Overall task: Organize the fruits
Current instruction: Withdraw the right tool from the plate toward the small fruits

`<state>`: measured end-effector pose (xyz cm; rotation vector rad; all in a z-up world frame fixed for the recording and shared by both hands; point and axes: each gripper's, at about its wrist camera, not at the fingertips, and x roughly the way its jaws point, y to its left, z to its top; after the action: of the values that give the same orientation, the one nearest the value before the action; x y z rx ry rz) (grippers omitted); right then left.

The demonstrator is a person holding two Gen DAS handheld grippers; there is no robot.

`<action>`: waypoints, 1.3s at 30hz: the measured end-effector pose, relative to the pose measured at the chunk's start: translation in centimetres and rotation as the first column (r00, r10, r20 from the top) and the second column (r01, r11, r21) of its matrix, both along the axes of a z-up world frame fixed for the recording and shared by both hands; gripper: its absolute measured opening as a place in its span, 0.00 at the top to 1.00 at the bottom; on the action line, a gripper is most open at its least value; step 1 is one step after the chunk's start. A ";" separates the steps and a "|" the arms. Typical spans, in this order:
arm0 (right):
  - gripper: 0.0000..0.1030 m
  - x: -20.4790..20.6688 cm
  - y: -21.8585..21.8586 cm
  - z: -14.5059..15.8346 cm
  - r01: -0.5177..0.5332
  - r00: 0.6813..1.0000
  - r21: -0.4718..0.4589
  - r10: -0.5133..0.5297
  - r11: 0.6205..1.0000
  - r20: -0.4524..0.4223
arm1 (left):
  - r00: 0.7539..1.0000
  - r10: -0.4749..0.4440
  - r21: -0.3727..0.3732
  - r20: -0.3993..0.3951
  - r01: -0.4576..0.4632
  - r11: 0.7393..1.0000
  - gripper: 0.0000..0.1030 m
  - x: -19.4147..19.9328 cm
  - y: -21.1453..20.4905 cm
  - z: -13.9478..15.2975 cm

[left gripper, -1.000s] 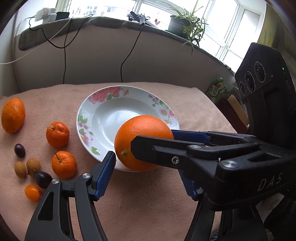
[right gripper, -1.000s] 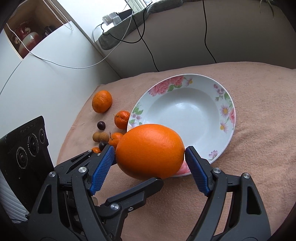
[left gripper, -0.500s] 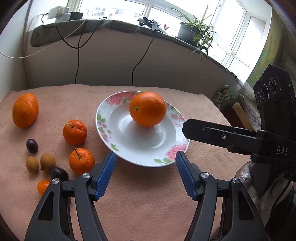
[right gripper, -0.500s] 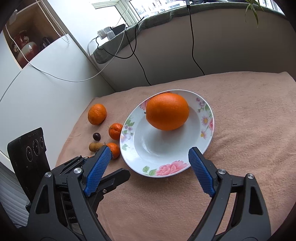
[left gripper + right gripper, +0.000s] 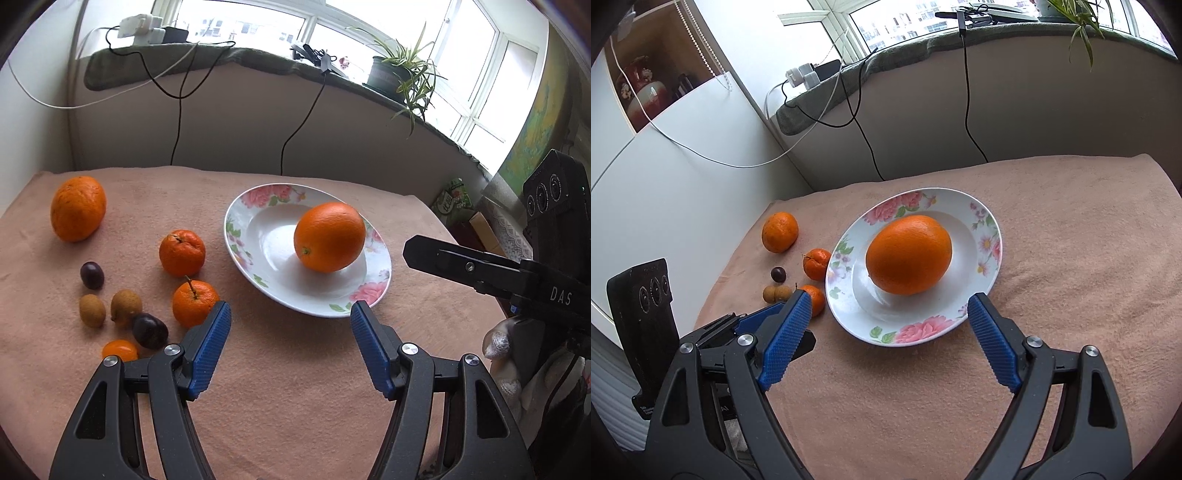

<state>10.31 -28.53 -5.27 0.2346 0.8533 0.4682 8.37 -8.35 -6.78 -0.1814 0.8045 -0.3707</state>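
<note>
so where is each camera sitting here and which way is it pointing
Left wrist: rides the left gripper, facing the window wall over the loose fruit on the cloth; its own open fingers show, plus the right gripper entering at the right.
Right wrist: rides the right gripper, aimed toward the corner wall; own open fingers show, left gripper low at the left.
Shared: the floral plate holding the big orange.
</note>
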 end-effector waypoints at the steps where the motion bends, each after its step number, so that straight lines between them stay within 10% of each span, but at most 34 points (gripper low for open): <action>1: 0.14 -0.1 0.0 0.0 -0.001 1.000 -0.003 0.001 1.000 0.003 | 1.000 0.005 0.001 0.003 -0.005 1.000 0.35 -0.1 0.3 0.1; 39: 0.14 -2.8 8.8 -1.2 -0.242 0.969 -0.069 0.245 0.968 0.029 | 0.967 0.251 0.039 -0.044 -0.249 0.968 0.35 -5.3 11.2 -2.4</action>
<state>7.50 -19.76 -6.52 0.0604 0.8636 0.6710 3.08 2.80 -9.19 -0.2593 0.8243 -0.1148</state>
